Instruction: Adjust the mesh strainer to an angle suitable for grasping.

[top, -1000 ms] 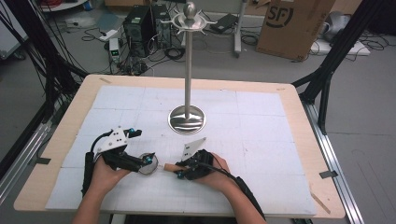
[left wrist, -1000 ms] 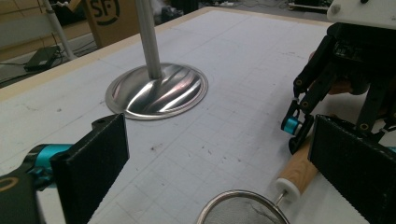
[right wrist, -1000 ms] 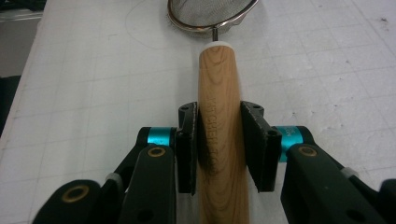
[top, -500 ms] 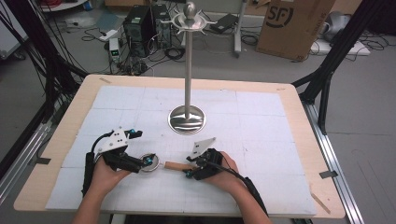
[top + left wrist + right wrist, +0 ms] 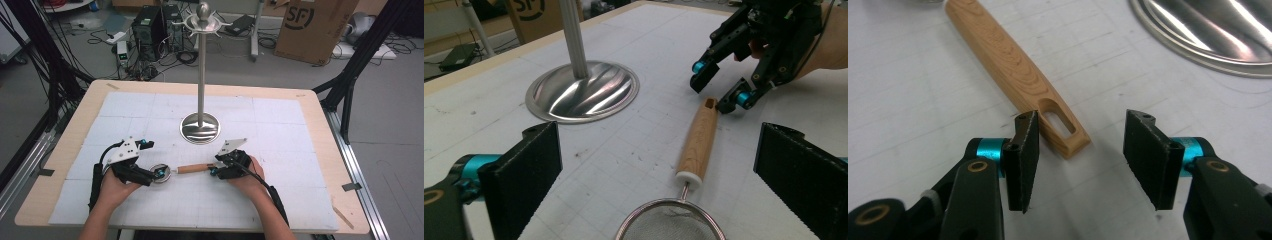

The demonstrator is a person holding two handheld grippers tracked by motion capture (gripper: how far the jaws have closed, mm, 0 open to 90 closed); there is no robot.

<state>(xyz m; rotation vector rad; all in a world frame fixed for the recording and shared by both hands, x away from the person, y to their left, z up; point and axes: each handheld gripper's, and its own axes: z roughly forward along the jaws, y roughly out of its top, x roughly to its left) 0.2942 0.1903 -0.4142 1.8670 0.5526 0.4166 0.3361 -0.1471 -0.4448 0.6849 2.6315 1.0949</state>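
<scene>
While the light wooden desk (image 5: 65,150) with its white gridded mat carries a tall steel hanging stand (image 5: 200,127) toward twelve o'clock, a small wire-mesh strainer with a pale wooden handle (image 5: 192,169) lies flat at six o'clock of the stand's base. Its mesh bowl sits between the spread fingers of the left gripper (image 5: 159,174), untouched. At three o'clock, the right gripper (image 5: 1078,160) has just been opening; its fingers stand apart just past the slotted handle end, pinching nothing. Judging by this, the handover is underway: next the left fingers must close on the rim.
</scene>
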